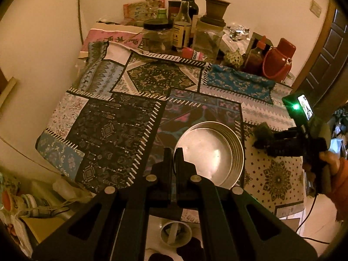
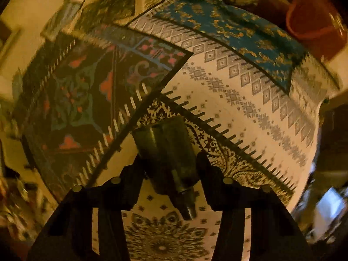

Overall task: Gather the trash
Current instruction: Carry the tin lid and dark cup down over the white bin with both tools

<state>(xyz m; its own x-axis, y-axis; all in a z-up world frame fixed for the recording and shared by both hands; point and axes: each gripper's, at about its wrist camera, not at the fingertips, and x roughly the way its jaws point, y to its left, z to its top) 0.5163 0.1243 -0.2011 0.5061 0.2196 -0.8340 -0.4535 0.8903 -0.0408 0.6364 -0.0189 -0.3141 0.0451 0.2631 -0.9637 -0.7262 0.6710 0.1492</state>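
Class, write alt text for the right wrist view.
The right gripper clamps a dark green bottle-like object above a patchwork-patterned tablecloth. A red container sits blurred at the far edge.

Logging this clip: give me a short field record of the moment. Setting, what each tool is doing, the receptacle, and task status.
setting: table under a patchwork tablecloth, bottles and jars crowded at its far end
left tool: fingers close together on the near rim of the metal bowl
right tool: shut on a small dark bottle, held above the cloth
metal bowl: looks empty inside
task status: bottle picked up, not yet dropped anywhere
uncertain: right wrist view is motion-blurred
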